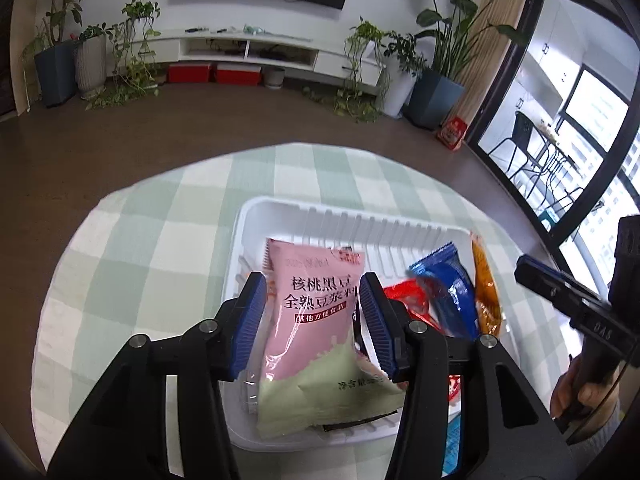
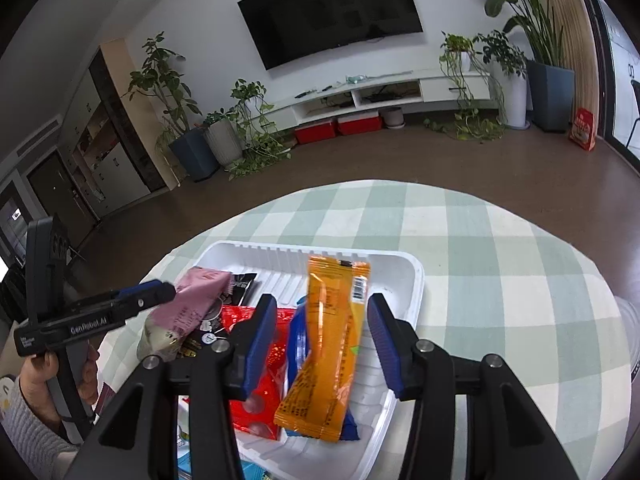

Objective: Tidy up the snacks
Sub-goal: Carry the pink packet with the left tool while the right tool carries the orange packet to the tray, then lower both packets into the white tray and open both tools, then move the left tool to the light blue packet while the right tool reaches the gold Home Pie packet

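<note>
Left hand-held gripper (image 1: pixel 312 320): we see its blue pads spread wide over the near end of the tray, with the pink pouch lying between them. In the left wrist view neither pad seems to press the pouch, though from this angle we cannot be sure of contact.

Right hand-held gripper (image 2: pixel 322 336): we see it open wide too, the orange packet lying between its fingers with clear space on both sides; it has hold of nothing.

White tray (image 1: pixel 280 210): a ribbed plastic tray standing on the table (image 1: pixel 160 220), which wears a green and white checked cloth.

Pink pouch (image 1: pixel 308 312): pink above, pale green below, printed with Chinese characters, lying lengthwise in the tray's left part; its near end rests on the tray's near rim.

Orange packet (image 2: pixel 328 352): long and narrow with a barcode near its far end, lying on top of the blue packet in the tray's right part.

Blue packet (image 1: pixel 448 296): just beside the pink pouch's right, tilted against the red one.

Red packet (image 2: pixel 268 380): in the tray's middle, between the pink pouch and the blue packet.

Person's hands: we see one gripping each handle, the right hand (image 1: pixel 580 388) and the left hand (image 2: pixel 86 376).
</note>
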`<state>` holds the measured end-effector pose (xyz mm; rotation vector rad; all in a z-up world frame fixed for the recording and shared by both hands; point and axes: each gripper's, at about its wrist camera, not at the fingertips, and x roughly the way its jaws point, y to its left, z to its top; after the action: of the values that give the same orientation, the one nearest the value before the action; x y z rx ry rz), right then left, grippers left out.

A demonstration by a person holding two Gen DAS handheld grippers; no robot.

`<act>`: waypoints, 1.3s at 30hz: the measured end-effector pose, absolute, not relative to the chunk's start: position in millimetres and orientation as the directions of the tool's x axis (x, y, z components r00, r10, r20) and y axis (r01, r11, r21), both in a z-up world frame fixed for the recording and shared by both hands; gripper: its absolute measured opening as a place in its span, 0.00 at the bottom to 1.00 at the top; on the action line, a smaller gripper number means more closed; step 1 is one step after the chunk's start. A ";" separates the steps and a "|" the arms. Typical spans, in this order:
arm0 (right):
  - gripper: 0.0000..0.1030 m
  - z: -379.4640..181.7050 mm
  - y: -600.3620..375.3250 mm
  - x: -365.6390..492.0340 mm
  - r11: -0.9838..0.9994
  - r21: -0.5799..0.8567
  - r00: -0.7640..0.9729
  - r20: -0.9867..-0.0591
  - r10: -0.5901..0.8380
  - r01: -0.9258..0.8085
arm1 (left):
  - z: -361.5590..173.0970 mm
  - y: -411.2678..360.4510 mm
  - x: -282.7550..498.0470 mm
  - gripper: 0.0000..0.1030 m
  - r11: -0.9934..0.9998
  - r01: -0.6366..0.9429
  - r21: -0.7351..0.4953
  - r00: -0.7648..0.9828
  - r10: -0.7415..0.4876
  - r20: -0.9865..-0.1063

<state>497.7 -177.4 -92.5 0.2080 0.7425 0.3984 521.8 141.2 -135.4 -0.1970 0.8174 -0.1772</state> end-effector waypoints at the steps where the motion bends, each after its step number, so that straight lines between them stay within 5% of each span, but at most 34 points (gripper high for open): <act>1: 0.49 -91.1 -176.5 495.9 0.904 0.320 0.668 -0.610 0.426 -0.284 | -131.5 142.2 520.5 0.45 0.967 0.081 -0.243 0.680 -0.232 -0.695; 8: 0.50 -82.4 -169.4 472.9 0.904 0.287 0.667 -0.611 0.428 -0.317 | -109.9 140.7 485.9 0.45 0.972 0.110 -0.209 0.694 -0.226 -0.684; 11: 0.62 -78.4 -169.0 451.9 0.904 0.269 0.673 -0.605 0.427 -0.331 | -105.8 142.9 455.9 0.45 0.974 0.128 -0.190 0.700 -0.224 -0.678; 21: 0.68 -85.5 -160.5 376.1 0.884 0.180 0.638 -0.632 0.440 -0.431 | -114.2 165.9 347.7 0.49 0.977 0.116 -0.181 0.675 -0.211 -0.707; 39: 0.70 -135.5 -159.1 357.2 0.870 0.101 0.533 -0.755 0.383 -0.483 | -136.8 158.7 293.2 0.51 0.981 0.122 -0.149 0.629 -0.193 -0.753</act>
<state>357.2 -159.1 -135.5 -0.1252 0.8668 0.5180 293.2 158.7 -136.8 -0.0870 0.8720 -0.1803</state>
